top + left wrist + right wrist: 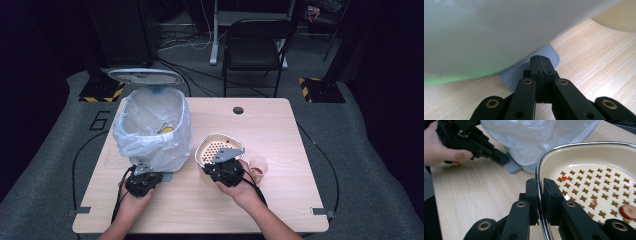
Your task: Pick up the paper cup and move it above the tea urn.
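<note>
Nearby, the bagged bin (pixel 152 127) crowds the strainer bowl (pixel 599 182), whose rim the right gripper (pixel 539 192) clamps; left jaws shut empty.

Overall light: the table (pixel 280 150) is evenly lit from above; the room around it is dark, nearly black at both sides.
Shadows: soft and short beneath my hands.
Glare: a bright line runs along the metal rim of the dish (pixel 584 145).
Focus, left gripper view: the bin bag (pixel 499 32) is a pale blur with a green fringe; my jaws are sharp.
Focus, right gripper view: crisp nearby, softer at the far table edge.
High view: slightly soft and grainy.
</note>
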Motion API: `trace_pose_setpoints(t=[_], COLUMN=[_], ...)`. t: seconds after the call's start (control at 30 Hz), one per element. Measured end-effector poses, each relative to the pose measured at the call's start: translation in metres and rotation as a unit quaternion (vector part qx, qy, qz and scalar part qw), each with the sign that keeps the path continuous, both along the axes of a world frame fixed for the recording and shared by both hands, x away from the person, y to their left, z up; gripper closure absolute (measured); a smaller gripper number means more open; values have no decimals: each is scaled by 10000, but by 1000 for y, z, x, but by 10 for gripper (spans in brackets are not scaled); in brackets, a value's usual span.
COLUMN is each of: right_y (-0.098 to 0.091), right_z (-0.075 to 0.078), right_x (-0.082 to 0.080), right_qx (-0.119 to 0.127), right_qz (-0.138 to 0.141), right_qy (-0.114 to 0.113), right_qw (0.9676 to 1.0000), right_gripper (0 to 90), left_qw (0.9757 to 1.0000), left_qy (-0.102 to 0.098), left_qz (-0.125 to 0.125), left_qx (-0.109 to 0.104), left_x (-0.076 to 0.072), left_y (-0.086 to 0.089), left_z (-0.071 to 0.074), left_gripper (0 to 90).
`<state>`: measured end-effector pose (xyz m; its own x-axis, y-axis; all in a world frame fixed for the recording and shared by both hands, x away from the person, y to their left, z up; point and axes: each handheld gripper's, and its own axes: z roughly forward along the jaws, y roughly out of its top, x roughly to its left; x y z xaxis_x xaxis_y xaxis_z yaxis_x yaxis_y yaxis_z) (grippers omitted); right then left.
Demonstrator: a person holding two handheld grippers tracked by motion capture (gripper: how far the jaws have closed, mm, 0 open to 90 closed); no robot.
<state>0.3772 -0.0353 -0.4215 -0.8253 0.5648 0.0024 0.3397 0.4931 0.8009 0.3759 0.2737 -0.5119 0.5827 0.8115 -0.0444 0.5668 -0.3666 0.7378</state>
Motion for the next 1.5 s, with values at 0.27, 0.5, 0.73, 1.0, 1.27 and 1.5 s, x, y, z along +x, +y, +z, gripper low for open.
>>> trace_pose_setpoints(t=[0.27,0.5,0.73,1.0,1.27,1.5], right_y=[1,0,-4,-22,-67,-96], right_z=[0,0,6,31,50,45], right_x=[-28,-47,-48,-41,-27,-15], right_qx=[-2,53,380,635,511,547], right_qz=[-7,29,238,44,-599,-1081], right_qy=[23,135,311,171,-372,-363], right_qw=[10000,9999,9985,9978,9962,9920], right_gripper=[824,818,665,547,410,347], left_qw=[10000,10000,10000,10000,10000,10000], left_qy=[-3,25,-21,3,29,26], left_qz=[8,24,12,19,19,20], left_qx=[4,19,2,-2,-9,-8], left_x=[0,0,0,0,0,0], left_y=[0,0,0,0,0,0], left_z=[0,0,0,0,0,0], left_gripper=[900,900,900,900,900,900])
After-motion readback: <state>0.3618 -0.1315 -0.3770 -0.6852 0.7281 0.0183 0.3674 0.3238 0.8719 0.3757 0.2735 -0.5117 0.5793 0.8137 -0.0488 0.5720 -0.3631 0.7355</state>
